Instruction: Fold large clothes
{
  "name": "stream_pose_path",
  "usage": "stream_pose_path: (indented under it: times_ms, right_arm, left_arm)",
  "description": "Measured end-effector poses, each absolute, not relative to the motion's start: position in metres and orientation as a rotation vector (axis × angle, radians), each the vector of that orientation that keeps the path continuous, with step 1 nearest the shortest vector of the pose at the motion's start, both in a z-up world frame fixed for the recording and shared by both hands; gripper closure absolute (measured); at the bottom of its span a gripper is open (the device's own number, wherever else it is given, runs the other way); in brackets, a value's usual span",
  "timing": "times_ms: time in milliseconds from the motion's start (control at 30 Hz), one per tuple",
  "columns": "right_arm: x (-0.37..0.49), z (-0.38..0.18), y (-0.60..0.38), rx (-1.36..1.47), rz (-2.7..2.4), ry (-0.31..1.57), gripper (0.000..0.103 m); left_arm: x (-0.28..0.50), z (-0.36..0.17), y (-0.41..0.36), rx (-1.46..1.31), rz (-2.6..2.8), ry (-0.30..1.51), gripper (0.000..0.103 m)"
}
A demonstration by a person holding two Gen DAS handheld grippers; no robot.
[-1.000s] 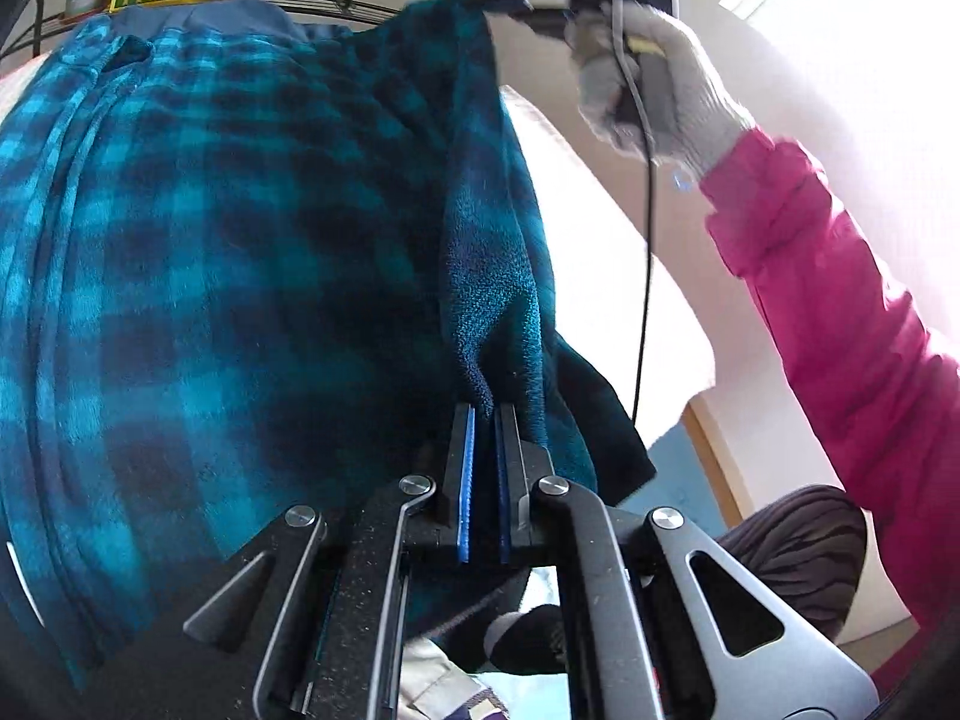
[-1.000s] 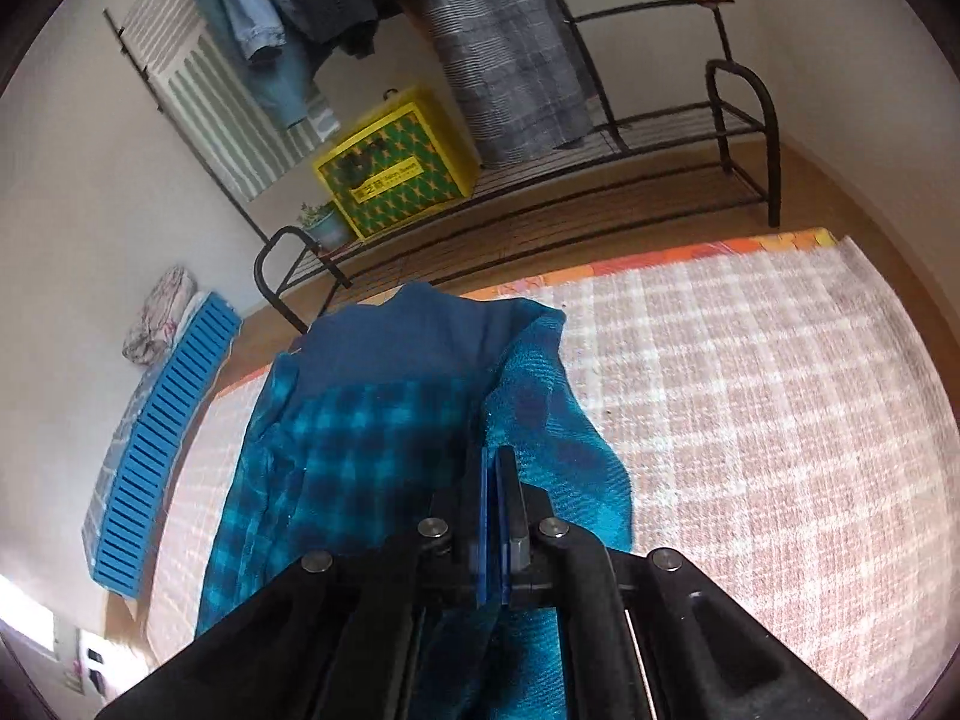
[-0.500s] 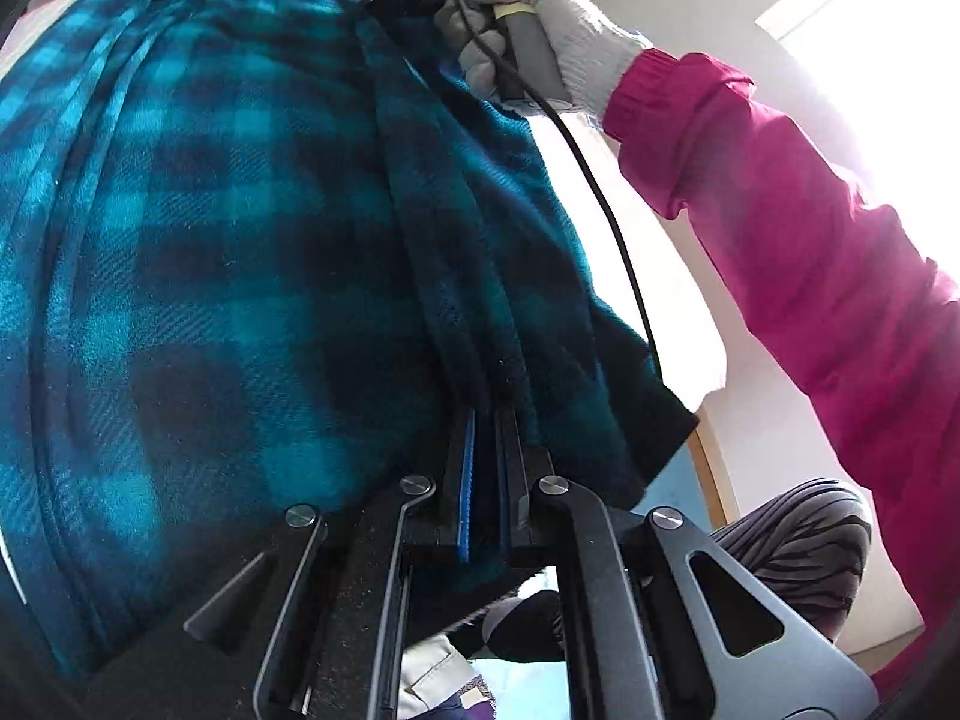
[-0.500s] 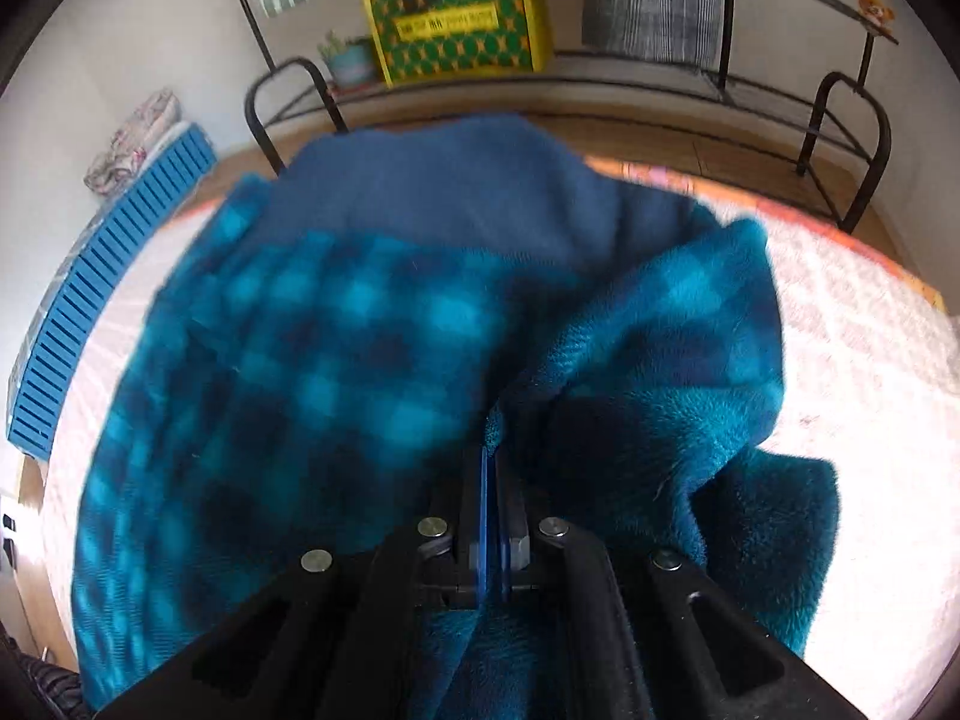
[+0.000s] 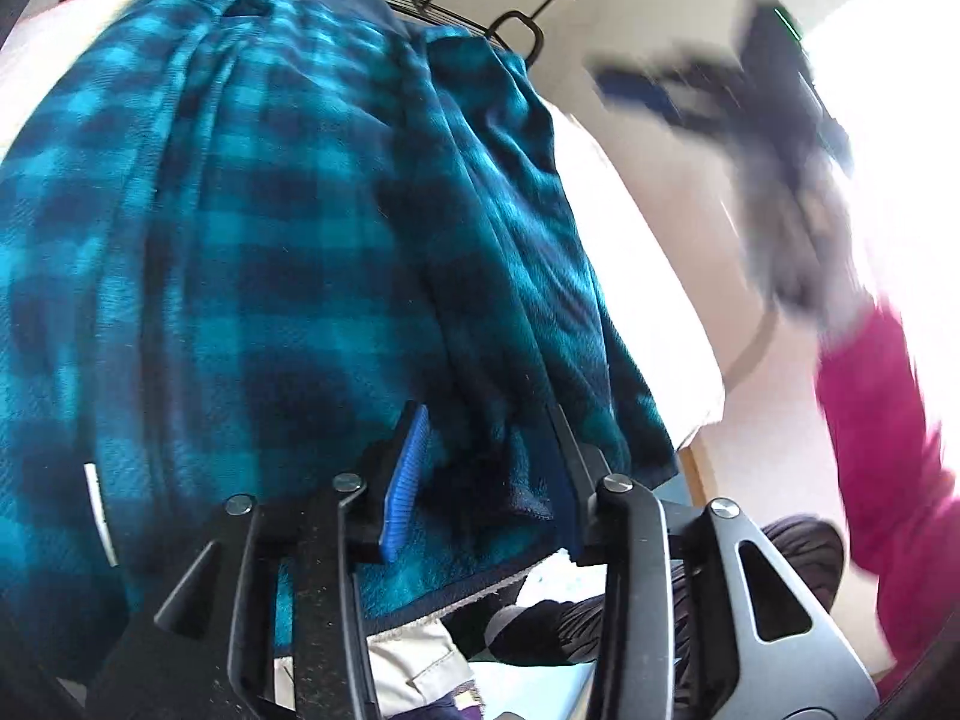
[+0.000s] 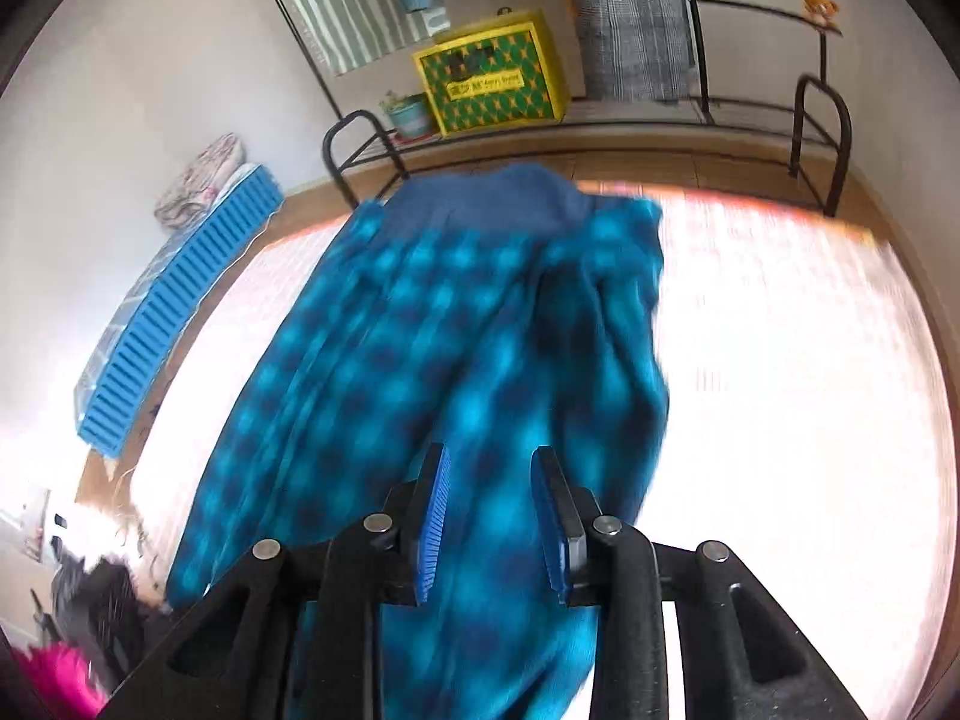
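A teal and dark-blue plaid fleece garment (image 5: 240, 240) lies lengthwise on the pale checked bed (image 6: 780, 360), its navy band at the far end. Its right side is folded over onto the middle (image 5: 510, 192). My left gripper (image 5: 489, 426) sits at the near hem with its jaws opening. The folded edge lies loose between the blue pads (image 5: 408, 468), which do not press on it. My right gripper (image 6: 491, 468) hovers above the garment (image 6: 450, 330), its jaws opening with nothing between them. In the left wrist view it is a blur at upper right (image 5: 642, 93), held by a gloved hand with a pink sleeve (image 5: 882, 420).
A black metal clothes rack (image 6: 822, 138) stands behind the bed with hanging clothes, a yellow-green box (image 6: 492, 81) and a small pot (image 6: 408, 114). A blue slatted panel (image 6: 174, 312) leans at the left wall. The person's striped trouser legs (image 5: 798, 546) are by the near bed edge.
Both grippers have opened and let go of the folded edge, which now rests on the garment. The right gripper has pulled back and away from the cloth, to the right in the left wrist view.
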State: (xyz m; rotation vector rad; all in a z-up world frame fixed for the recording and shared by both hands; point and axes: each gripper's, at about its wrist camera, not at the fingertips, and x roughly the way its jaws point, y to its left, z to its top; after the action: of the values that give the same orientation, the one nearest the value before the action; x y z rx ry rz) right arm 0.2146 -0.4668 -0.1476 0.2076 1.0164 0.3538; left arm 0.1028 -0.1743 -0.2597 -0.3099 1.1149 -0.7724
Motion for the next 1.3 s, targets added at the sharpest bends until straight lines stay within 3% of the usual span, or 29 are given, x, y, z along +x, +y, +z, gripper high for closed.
stream_pose_path:
  times_ms: [133, 233, 400, 433, 467, 533, 767, 833, 867, 900, 933, 967, 1000, 1033, 1067, 1100, 1133, 1300]
  right_arm:
    - [0.141, -0.184, -0.475, 0.325, 0.356, 1.119, 0.070]
    - [0.106, -0.220, -0.475, 0.429, 0.368, 1.204, 0.063]
    - [0.082, -0.255, -0.470, 0.539, 0.402, 1.264, 0.059]
    - [0.080, -0.258, -0.468, 0.542, 0.413, 1.259, 0.061]
    - [0.077, -0.260, -0.465, 0.539, 0.430, 1.249, 0.068]
    - [0.076, -0.263, -0.459, 0.527, 0.451, 1.245, 0.099]
    - [0.065, -0.243, -0.464, 0.510, 0.433, 1.174, 0.102]
    - [0.065, -0.243, -0.465, 0.522, 0.441, 1.172, 0.094]
    - [0.068, -0.246, -0.464, 0.532, 0.435, 1.179, 0.090]
    - [0.071, -0.249, -0.464, 0.542, 0.433, 1.186, 0.067]
    - [0.071, -0.253, -0.465, 0.566, 0.434, 1.189, 0.050]
    - [0.070, -0.255, -0.466, 0.589, 0.448, 1.187, 0.050]
    - [0.069, -0.258, -0.466, 0.606, 0.472, 1.193, 0.054]
    - [0.070, -0.262, -0.464, 0.617, 0.497, 1.198, 0.070]
    - [0.072, -0.267, -0.461, 0.610, 0.512, 1.213, 0.078]
    - [0.072, -0.270, -0.460, 0.599, 0.509, 1.224, 0.095]
    - [0.073, -0.273, -0.459, 0.591, 0.502, 1.232, 0.101]
    - [0.063, -0.249, -0.471, 0.570, 0.478, 1.201, 0.102]
  left_arm:
    - [0.106, -0.260, -0.181, -0.357, -0.802, 1.157, 0.059]
    - [0.109, -0.264, -0.197, -0.328, -0.790, 1.182, 0.058]
    - [0.111, -0.282, -0.202, -0.320, -0.751, 1.224, 0.058]
    - [0.108, -0.286, -0.201, -0.297, -0.739, 1.224, 0.062]
    - [0.106, -0.289, -0.201, -0.282, -0.738, 1.227, 0.080]
    - [0.102, -0.293, -0.198, -0.284, -0.740, 1.235, 0.097]
    - [0.087, -0.286, -0.171, -0.407, -0.707, 1.184, 0.101]
    - [0.085, -0.285, -0.170, -0.415, -0.695, 1.186, 0.101]
    - [0.087, -0.286, -0.170, -0.428, -0.697, 1.198, 0.095]
    - [0.088, -0.286, -0.168, -0.448, -0.705, 1.215, 0.088]
    - [0.089, -0.286, -0.167, -0.465, -0.713, 1.217, 0.072]
    - [0.089, -0.284, -0.167, -0.473, -0.716, 1.207, 0.067]
    - [0.090, -0.283, -0.169, -0.476, -0.723, 1.199, 0.067]
    - [0.091, -0.284, -0.173, -0.472, -0.735, 1.205, 0.067]
    - [0.093, -0.288, -0.179, -0.462, -0.754, 1.226, 0.088]
    - [0.094, -0.291, -0.185, -0.451, -0.769, 1.248, 0.103]
    - [0.094, -0.294, -0.191, -0.439, -0.771, 1.261, 0.103]
    - [0.083, -0.280, -0.199, -0.488, -0.815, 1.236, 0.103]
